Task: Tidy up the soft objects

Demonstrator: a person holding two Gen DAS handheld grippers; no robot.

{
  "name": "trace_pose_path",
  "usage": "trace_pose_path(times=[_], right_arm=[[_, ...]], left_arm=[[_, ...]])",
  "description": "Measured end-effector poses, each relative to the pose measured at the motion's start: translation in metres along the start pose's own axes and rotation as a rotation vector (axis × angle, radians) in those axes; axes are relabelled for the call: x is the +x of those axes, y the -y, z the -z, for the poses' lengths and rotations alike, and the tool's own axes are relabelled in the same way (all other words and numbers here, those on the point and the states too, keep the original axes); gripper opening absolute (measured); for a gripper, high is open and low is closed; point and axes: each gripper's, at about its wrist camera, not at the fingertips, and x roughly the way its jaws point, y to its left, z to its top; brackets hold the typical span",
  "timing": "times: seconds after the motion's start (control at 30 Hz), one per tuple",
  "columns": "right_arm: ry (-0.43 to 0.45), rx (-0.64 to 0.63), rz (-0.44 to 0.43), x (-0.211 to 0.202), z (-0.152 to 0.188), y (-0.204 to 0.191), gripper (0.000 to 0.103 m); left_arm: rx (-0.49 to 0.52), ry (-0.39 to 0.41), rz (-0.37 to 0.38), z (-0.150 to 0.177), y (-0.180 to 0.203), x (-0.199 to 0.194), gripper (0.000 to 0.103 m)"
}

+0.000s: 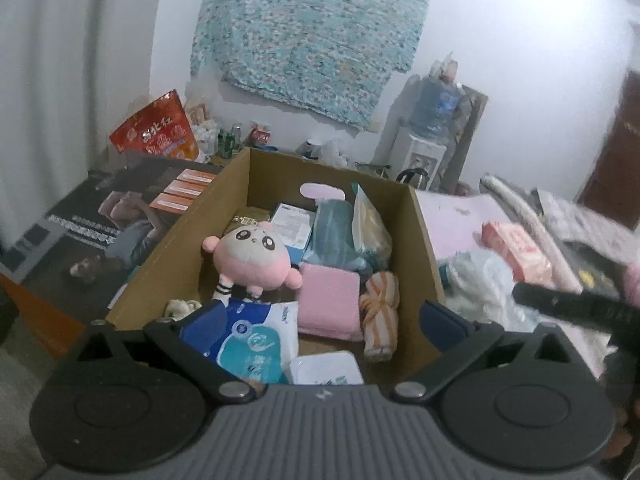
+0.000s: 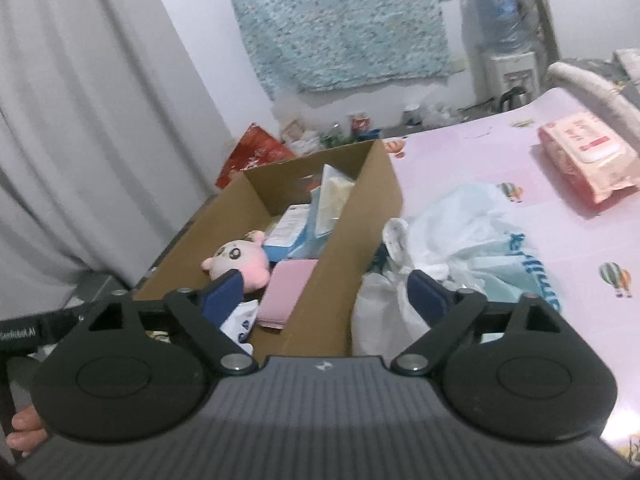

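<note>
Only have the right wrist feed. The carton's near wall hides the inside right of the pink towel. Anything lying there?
Observer: Yes. An orange-striped rolled cloth lies between the pink towel and that wall of the box.
Operator: Left tongs holding anything?
Observer: No. Left tongs are open above the box, with nothing between the pads.
Operator: What's at the near end of the box?
Observer: A white flat container sits there, right of a blue-and-white pack.
</note>
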Motion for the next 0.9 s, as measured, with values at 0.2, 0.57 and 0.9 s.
trace_pose_path(times=[0.2, 0.57, 0.9], right_arm=[[-0.026, -0.037, 0.085, -0.005, 0.024, -0.012, 0.102], [-0.011, -0.188, 0.403, 0.002, 0.045, -0.036, 0.102], [0.106, -0.208, 0.534, -0.024, 0.038, -0.041, 0.102]], left_arm=[[0.076, 0.023, -0.029, 0.019, 0.001, -0.003, 0.103], [0.141, -0.016, -0.112, 0.03, 0.017, 0.001, 0.103], [0.242, -0.015, -0.129, 0.026, 0.03, 0.001, 0.103]])
